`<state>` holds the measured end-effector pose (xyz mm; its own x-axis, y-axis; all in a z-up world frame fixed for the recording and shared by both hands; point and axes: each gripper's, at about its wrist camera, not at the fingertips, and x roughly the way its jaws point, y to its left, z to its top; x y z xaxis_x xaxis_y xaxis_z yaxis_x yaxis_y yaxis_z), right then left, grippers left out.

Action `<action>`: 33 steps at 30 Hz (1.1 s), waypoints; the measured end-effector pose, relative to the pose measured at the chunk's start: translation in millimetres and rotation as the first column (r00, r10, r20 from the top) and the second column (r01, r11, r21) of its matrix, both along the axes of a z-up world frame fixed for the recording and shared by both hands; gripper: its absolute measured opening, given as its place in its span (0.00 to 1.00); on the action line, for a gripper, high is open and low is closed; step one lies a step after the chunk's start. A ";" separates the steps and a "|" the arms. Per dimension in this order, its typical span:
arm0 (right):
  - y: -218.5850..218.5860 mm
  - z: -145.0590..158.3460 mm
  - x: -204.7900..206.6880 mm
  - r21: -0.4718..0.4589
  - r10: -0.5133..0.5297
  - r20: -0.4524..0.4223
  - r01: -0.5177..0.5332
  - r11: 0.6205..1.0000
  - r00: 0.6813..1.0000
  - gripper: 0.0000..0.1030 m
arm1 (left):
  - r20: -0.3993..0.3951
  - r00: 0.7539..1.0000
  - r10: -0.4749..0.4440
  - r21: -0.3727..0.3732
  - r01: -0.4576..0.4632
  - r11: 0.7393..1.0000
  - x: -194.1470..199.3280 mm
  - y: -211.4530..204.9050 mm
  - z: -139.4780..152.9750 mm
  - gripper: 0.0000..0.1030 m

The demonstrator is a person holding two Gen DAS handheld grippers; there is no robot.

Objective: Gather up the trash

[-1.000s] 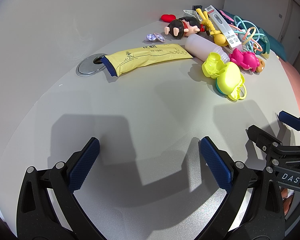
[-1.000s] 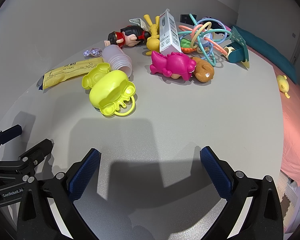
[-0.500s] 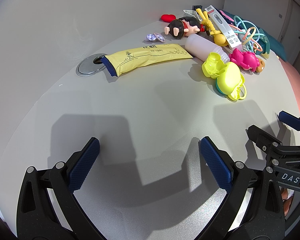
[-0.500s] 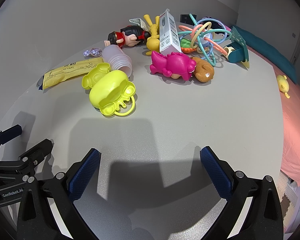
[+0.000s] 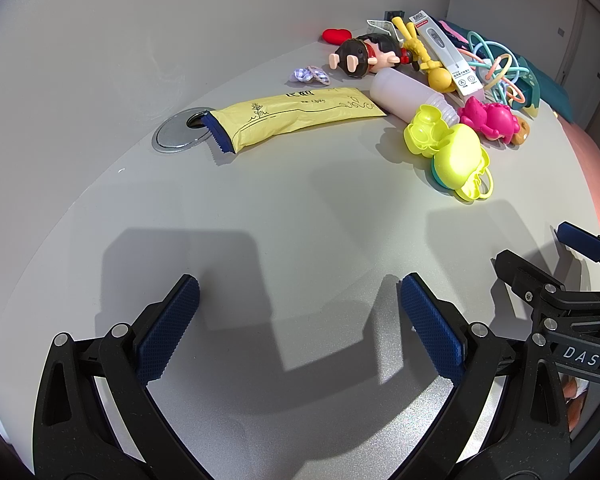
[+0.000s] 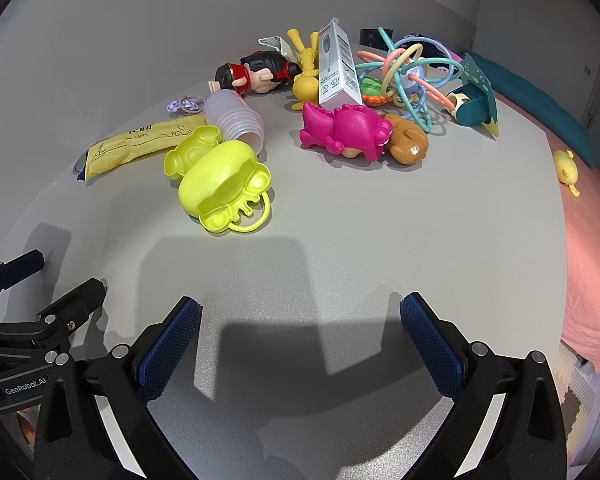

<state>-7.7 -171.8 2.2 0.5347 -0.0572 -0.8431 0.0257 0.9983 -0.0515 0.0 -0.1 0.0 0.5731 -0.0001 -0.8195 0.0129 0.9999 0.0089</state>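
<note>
Grey and lightly speckled, the table (image 6: 380,240) fills both views, with a plain grey wall behind it and a salmon-pink bed (image 6: 592,216) along its far right edge. Both grippers hover low over the bare near part of the table, side by side. The left gripper (image 5: 298,324) has its 2 blue-padded jaws spread wide with nothing between them; the right gripper (image 6: 300,334) is spread just as wide and equally empty.

Well beyond them lies a clutter of toys and trash. The yellow wrapper (image 5: 296,118), a long flat pouch with dark print and a blue serrated end, is the landmark: it lies flat, its blue end overlapping a round metal grommet (image 5: 178,134) set in the table. Touching the wrapper's other end is a translucent ribbed bottle (image 5: 408,94) on its side. Just in front of the bottle, nearer the grippers, sits a neon-yellow plastic toy (image 6: 220,176). Right of the wrapper, past the bottle, lie a pink dinosaur (image 6: 348,130) and a brown plush (image 6: 406,144) touching it. Behind these a white thermometer box (image 6: 336,68) leans among a yellow rubber figure (image 6: 306,64), a black-and-red doll (image 6: 256,72) and a tangle of pastel rings (image 6: 412,76). Just behind the wrapper, toward the wall, lie small purple hair ties (image 5: 310,75).
</note>
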 end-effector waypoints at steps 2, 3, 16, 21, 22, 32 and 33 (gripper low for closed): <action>0.1 0.0 0.1 0.000 0.001 0.000 -0.001 1.000 1.000 0.98 | 0.000 1.000 0.000 0.000 0.000 1.000 0.0 0.1 0.0 0.94; 0.2 -0.1 -0.2 0.000 0.000 0.000 0.000 1.000 1.000 0.98 | 0.000 1.000 0.000 0.000 0.000 1.000 0.0 0.1 0.0 0.94; -7.3 2.1 2.8 0.062 0.140 -0.045 -0.137 0.989 0.989 0.98 | 0.000 1.000 0.016 0.007 -0.016 1.000 -5.4 -1.9 3.7 0.94; -25.5 20.0 4.4 0.115 0.198 -0.006 -0.196 0.974 0.980 0.98 | 0.018 1.000 -0.017 -0.024 0.017 1.000 -5.6 -11.1 14.4 0.94; -32.9 27.0 6.8 0.112 0.208 0.009 -0.208 0.972 0.978 0.98 | 0.026 0.999 -0.022 -0.024 0.022 0.999 -4.6 -13.8 18.3 0.94; -77.1 50.3 55.4 0.132 0.332 0.047 -0.335 0.933 0.942 0.90 | 0.033 0.995 -0.093 -0.048 0.094 0.994 34.1 -51.1 31.7 0.94; -77.7 50.7 58.6 0.131 0.352 0.044 -0.355 0.926 0.935 0.90 | 0.027 0.995 -0.099 -0.059 0.101 0.993 38.2 -54.5 29.9 0.94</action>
<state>50.9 -249.5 52.9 0.5159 0.2518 -0.8188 -0.3308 0.9402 0.0808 38.1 -54.6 29.9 0.5872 -0.1071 -0.8023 0.1136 0.9923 -0.0493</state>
